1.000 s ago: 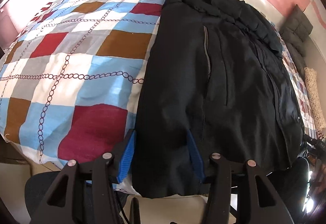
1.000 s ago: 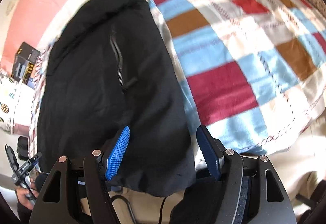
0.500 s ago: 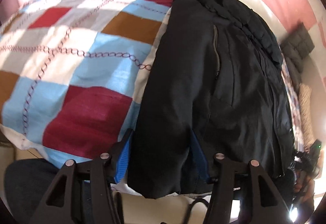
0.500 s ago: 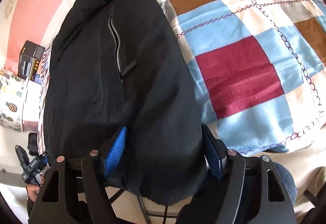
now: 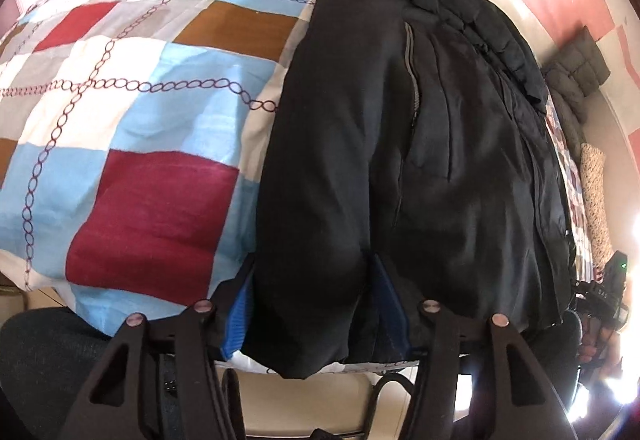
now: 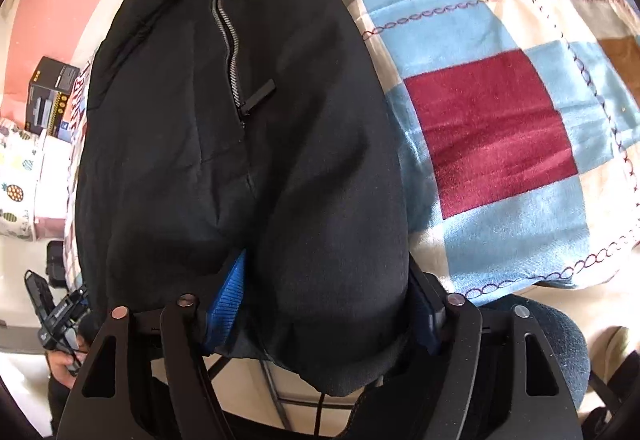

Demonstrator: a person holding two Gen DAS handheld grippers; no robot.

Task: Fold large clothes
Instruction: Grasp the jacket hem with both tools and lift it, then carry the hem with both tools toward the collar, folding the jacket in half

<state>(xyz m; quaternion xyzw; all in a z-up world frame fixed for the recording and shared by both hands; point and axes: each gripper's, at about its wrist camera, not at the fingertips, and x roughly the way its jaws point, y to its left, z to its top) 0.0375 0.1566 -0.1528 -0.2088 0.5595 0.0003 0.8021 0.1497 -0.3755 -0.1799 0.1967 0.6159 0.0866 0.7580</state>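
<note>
A large black jacket (image 5: pixel 400 119) lies lengthwise on a checked bedspread (image 5: pixel 140 99), its hem hanging over the near bed edge. My left gripper (image 5: pixel 312 304) has its blue-padded fingers on either side of the hem's left corner, cloth bunched between them. In the right wrist view the same jacket (image 6: pixel 240 119) shows a grey pocket zip. My right gripper (image 6: pixel 324 304) straddles the hem's right corner, with a thick fold of cloth filling the gap between the fingers.
The bedspread (image 6: pixel 500 119) stretches out on both sides of the jacket. A dark box (image 6: pixel 50 95) and a pineapple-print cloth (image 6: pixel 16 191) sit at one end, grey cushions (image 5: pixel 576 71) at the other. Pink wall behind. A chair seat (image 6: pixel 560 352) is below.
Both grippers have moved forward onto the jacket hem. The fingers have closed in, and cloth now fills the gap between them on each side.
</note>
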